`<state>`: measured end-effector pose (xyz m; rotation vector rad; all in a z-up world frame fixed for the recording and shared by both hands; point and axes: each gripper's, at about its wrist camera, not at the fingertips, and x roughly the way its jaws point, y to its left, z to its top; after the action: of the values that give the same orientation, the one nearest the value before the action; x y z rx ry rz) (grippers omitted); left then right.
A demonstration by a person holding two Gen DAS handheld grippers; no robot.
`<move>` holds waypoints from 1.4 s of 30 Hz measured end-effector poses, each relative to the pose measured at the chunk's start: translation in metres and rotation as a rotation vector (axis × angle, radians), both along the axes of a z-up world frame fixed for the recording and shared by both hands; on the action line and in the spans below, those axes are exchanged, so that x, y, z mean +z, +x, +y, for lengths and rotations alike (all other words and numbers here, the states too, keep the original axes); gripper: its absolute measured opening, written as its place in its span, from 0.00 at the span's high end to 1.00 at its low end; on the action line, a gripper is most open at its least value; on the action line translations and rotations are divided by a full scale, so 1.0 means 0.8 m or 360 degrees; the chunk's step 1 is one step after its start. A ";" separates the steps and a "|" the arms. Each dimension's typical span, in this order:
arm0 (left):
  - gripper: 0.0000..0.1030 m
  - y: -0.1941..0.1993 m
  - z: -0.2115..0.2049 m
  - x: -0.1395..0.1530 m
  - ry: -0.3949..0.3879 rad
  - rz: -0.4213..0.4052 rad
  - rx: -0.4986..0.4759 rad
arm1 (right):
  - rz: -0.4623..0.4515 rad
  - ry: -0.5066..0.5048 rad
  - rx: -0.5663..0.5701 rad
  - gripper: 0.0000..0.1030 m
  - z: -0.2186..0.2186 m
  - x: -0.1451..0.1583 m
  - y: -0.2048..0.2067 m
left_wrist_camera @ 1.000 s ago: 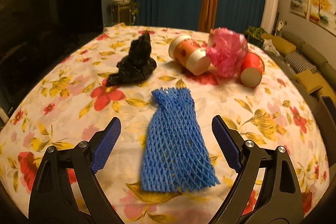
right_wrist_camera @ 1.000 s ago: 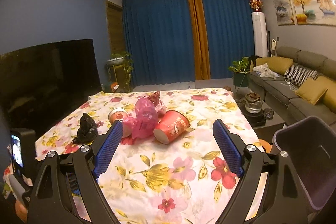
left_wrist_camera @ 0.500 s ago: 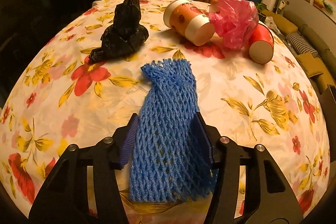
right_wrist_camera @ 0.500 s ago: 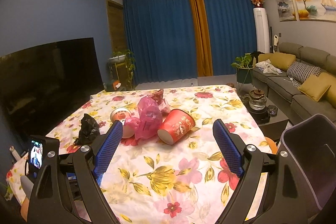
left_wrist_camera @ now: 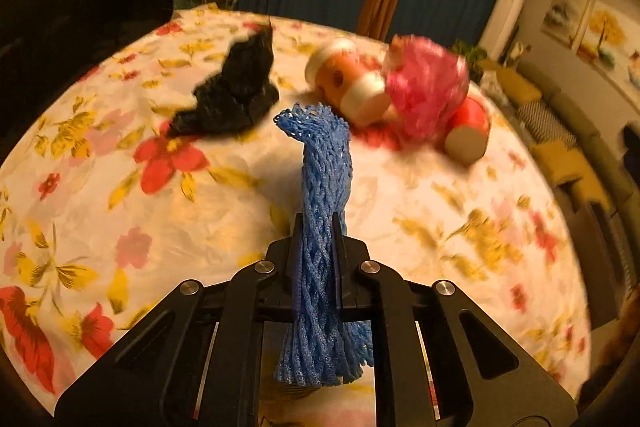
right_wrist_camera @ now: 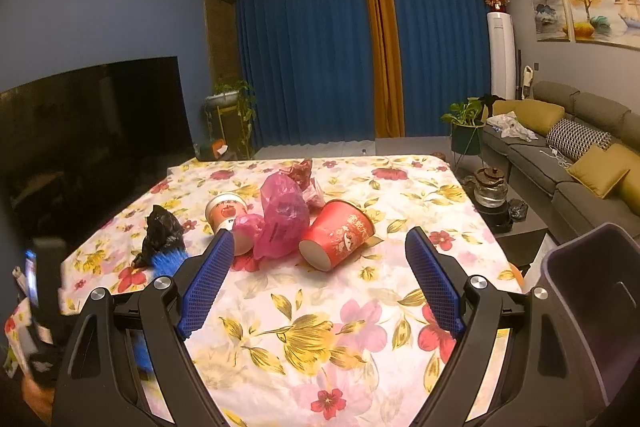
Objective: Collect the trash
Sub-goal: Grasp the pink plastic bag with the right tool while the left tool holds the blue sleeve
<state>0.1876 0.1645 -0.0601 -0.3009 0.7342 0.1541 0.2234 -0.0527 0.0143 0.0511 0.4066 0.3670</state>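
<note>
Left wrist view: the left gripper (left_wrist_camera: 318, 241) has just been closing and now pinches the blue foam net sleeve (left_wrist_camera: 324, 187) between its jaws; lifting it binward seems next. Right wrist view: the right gripper (right_wrist_camera: 320, 283) stands wide open, empty, the red paper cup (right_wrist_camera: 338, 233) ahead between its jaws, printing illegible; the grey bin (right_wrist_camera: 596, 311) is right of them.
</note>
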 end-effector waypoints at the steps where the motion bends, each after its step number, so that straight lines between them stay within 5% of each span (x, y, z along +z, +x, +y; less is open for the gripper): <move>1: 0.90 -0.003 0.001 0.012 0.0010 -0.0044 0.0010 | 0.0004 -0.0011 0.0004 0.20 0.004 -0.001 0.003; 11: 0.90 0.002 0.012 0.090 0.0147 -0.0333 0.0160 | 0.0056 -0.0087 0.0016 0.31 0.053 -0.018 0.068; 20: 0.90 0.041 0.027 0.074 0.0181 -0.0335 0.0202 | 0.0090 -0.0109 0.0015 0.35 0.090 -0.034 0.123; 28: 0.90 0.047 0.036 0.053 0.0202 -0.0338 0.0220 | 0.0184 -0.0146 0.0010 0.50 0.122 -0.063 0.175; 36: 0.90 0.046 0.034 0.046 0.0199 -0.0314 0.0203 | 0.0250 -0.0169 0.0020 0.90 0.131 -0.080 0.195; 42: 0.90 0.050 0.034 0.042 0.0224 -0.0301 0.0203 | 0.0187 -0.0101 0.0010 0.95 0.109 -0.061 0.172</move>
<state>0.2275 0.1916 -0.0266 -0.2247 0.5141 0.2930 0.3607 0.0342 -0.0345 0.0096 0.5343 0.3584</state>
